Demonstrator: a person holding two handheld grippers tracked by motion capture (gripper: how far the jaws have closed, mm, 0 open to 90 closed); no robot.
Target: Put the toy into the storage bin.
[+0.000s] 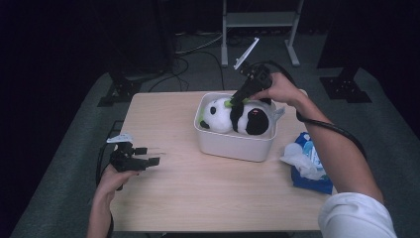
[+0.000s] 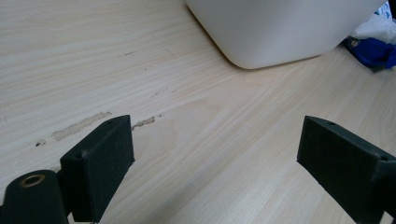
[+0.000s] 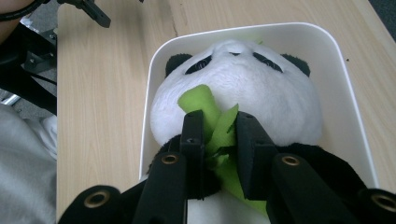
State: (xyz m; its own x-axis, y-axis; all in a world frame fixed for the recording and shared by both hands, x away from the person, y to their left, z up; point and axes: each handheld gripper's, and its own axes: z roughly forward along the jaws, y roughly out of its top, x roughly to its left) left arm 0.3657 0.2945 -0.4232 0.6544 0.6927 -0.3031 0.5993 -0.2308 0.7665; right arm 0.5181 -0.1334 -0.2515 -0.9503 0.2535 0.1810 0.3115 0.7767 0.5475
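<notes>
On the pale wooden table (image 1: 208,198), a white tub (image 1: 233,144) holds a black-and-white plush panda (image 3: 243,88) lying on its back, a green felt leaf (image 3: 215,126) at its mouth; the right tool (image 3: 219,135) pinches that leaf, while the left tool (image 2: 215,154) rests open, well apart.

Panda (image 1: 233,115) inside tub (image 1: 233,144), wipes pack (image 1: 309,163) right.

Probably a lab: dark curtains (image 1: 59,39), equipment stands (image 1: 260,29)
</notes>
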